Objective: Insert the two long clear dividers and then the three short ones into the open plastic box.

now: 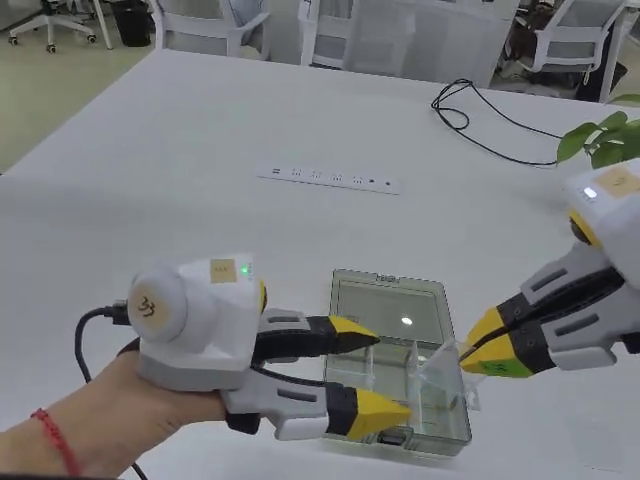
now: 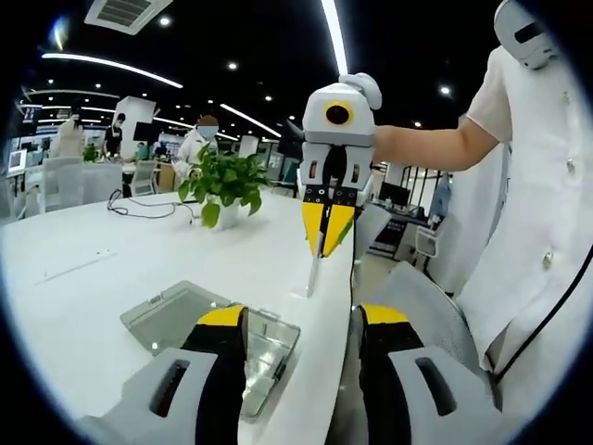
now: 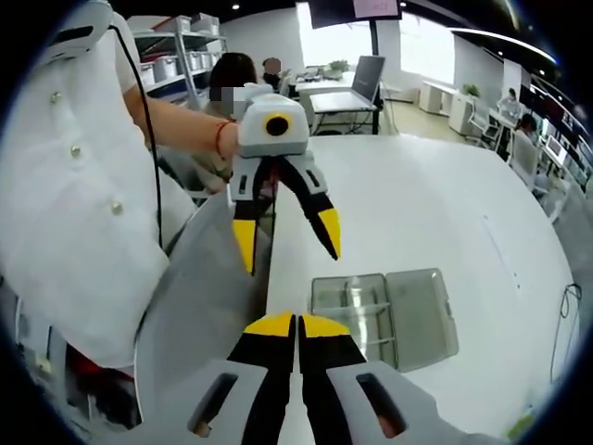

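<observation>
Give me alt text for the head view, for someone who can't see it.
The right gripper is shut on a clear divider at the right side of an open clear plastic box on a white table. The left gripper, jaws open, sits at the box's near left side.

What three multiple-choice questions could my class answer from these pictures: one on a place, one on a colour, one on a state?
1. Where is the power strip? A beyond the box; B inside the box; C on the floor.
2. What colour is the table? A white; B black; C green.
3. The right gripper is: A wide open; B shut on a divider; C shut on the power strip.
Answers: A, it lies farther up the table; A, its bare top is white; B, its jaws pinch the clear piece over the box.
</observation>
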The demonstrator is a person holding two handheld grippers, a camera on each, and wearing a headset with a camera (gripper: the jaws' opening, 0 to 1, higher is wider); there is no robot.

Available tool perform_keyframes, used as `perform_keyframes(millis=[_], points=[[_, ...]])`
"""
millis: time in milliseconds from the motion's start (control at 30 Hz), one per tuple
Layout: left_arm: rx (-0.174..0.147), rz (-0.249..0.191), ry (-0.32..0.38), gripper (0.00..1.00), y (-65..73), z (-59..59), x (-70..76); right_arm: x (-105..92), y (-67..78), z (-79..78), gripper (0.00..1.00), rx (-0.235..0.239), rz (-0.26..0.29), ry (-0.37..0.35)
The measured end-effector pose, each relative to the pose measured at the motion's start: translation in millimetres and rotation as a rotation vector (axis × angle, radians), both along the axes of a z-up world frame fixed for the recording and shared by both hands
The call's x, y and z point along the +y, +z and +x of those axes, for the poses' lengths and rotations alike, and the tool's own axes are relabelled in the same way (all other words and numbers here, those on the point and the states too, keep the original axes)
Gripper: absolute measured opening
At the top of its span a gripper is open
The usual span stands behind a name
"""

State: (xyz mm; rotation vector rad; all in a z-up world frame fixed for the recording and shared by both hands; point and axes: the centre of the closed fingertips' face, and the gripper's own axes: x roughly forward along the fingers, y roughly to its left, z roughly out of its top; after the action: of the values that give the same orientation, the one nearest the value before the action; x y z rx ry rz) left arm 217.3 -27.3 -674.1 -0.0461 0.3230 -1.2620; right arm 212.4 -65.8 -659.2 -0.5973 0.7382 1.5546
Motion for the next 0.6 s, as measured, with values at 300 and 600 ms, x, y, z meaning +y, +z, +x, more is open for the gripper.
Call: perform_keyframes(millis=[300,600], points=[[-0.024,0.041,0.059,0.74,-12.5,13.1,16.2,2.8,-11.7,16.4,0.03,-0.025,-0.012,-0.024],[-0.027,0.087,0.075,0.86,-26.6,18.0,26.4,8.2,-29.3,31.0,0.03,-0.026,-0.021,-0.053]])
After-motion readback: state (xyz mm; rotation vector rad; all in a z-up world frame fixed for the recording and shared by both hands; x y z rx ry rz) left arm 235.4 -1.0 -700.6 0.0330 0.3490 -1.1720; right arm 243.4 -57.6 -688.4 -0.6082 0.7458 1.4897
